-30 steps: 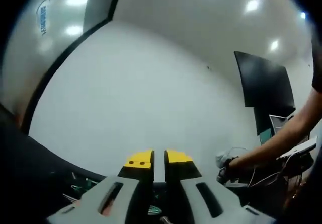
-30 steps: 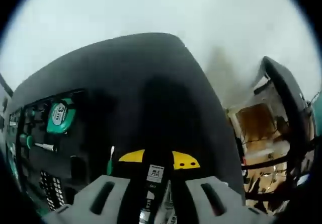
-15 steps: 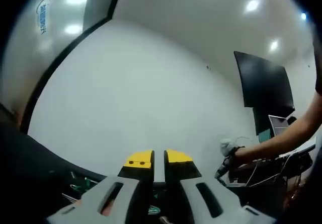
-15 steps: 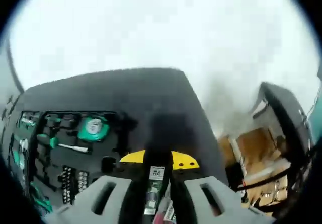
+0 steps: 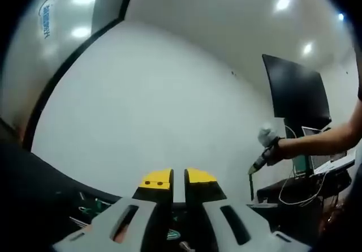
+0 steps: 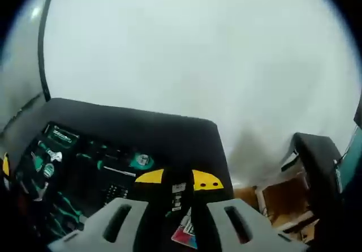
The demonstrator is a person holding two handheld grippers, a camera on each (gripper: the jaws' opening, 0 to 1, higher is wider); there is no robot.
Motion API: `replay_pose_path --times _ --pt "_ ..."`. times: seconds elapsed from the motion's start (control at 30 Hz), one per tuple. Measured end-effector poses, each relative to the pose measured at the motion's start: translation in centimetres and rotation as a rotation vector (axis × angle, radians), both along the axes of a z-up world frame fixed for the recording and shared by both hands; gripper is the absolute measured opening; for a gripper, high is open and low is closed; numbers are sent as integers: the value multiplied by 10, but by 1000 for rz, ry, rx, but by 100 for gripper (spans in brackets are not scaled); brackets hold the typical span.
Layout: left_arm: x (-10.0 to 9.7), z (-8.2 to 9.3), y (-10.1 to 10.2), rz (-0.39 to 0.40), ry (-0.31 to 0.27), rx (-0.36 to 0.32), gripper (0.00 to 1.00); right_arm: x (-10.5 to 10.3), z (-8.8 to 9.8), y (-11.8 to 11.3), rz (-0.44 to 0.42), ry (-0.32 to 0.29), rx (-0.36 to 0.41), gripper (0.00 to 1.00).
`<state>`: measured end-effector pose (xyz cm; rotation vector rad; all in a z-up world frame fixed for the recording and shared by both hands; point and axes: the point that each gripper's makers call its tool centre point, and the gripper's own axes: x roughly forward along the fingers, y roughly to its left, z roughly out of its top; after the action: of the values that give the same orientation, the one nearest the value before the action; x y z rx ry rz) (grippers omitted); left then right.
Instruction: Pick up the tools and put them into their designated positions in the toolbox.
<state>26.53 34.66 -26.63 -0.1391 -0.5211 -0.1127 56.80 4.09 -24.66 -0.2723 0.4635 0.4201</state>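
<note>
The right claw (image 6: 172, 179) is clenched on a small dark tool (image 6: 176, 198) with a label on it. The toolbox (image 6: 85, 167) lies on the black worktop (image 6: 169, 136), to the left of the claw and near it, with green tools in their slots. To do this step well, I think the claw should tip down, find the empty slot that fits the tool, and lower it slowly. The left claw (image 5: 179, 178) is pressed together, holding nothing, facing a white wall (image 5: 158, 105).
</note>
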Motion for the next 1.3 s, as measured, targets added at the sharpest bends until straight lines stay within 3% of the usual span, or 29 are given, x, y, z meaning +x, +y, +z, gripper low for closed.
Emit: replay_pose_path --times 0.17,0.43,0.77,1.03,1.3 --pt "-1 0 -1 1 5 3 10 -21 21 7 49 -7 48 14" --pt "-1 -1 -1 1 9 2 10 -70 63 38 167 -75 94 14" --pt "-2 0 -1 4 10 -2 10 -132 80 86 322 -82 126 14" --pt "-4 2 0 1 5 -11 10 -162 68 118 418 -33 130 14" --pt "-4 2 4 5 2 -15 10 -210 13 154 535 127 79 14"
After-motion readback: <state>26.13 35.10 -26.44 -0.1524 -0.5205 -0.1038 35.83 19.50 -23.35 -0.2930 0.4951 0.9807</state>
